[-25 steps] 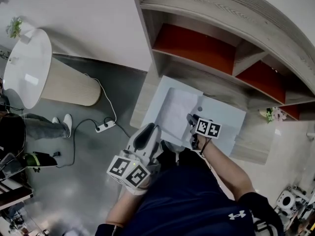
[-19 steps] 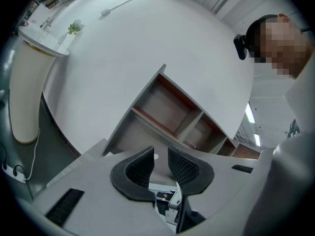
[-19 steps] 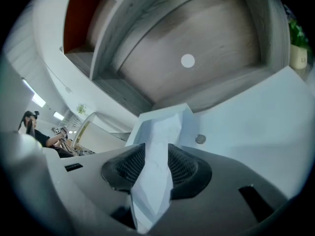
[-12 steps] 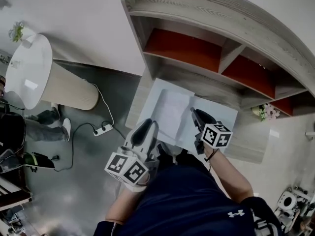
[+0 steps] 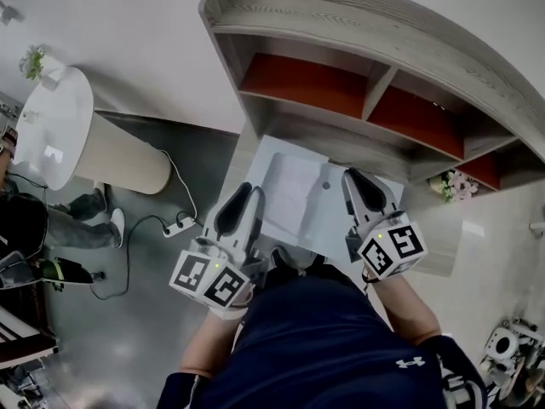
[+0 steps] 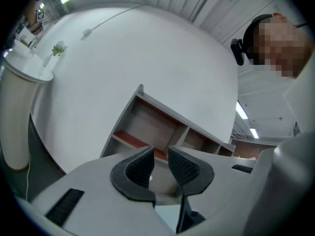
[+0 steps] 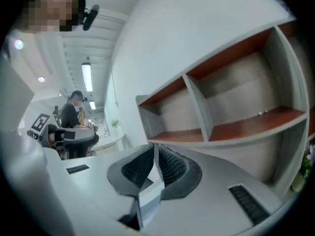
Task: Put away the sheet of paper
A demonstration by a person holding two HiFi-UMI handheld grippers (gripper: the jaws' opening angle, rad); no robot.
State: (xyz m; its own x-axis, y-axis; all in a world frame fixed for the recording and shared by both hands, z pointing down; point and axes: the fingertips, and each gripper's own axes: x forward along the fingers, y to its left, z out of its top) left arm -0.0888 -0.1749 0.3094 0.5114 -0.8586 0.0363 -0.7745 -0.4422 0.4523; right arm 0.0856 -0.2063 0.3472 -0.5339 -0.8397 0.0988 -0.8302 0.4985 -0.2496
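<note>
A large pale blue sheet (image 5: 336, 220) lies on a low wooden top (image 5: 245, 153) under the shelf unit, with a white paper (image 5: 289, 190) on its left half. My right gripper (image 5: 352, 177) sits over the blue sheet's right part, and its jaws are closing. In the right gripper view a thin pale sheet edge (image 7: 150, 195) stands between the pads, and the right gripper (image 7: 155, 149) pinches it at the tips. My left gripper (image 5: 242, 192) hovers by the sheet's left edge. In its own view the left gripper (image 6: 161, 154) is open and holds nothing.
A curved wooden shelf unit (image 5: 341, 83) with red-orange compartment floors stands behind the sheet. A white round-topped counter (image 5: 51, 113) is at the left, with a power strip (image 5: 179, 222) and cable on the floor. A small plant (image 5: 456, 184) sits at the right.
My right gripper has drawn back from the sheet's middle to its right part, and its jaws have narrowed. My left gripper has come up beside the sheet's left edge.
</note>
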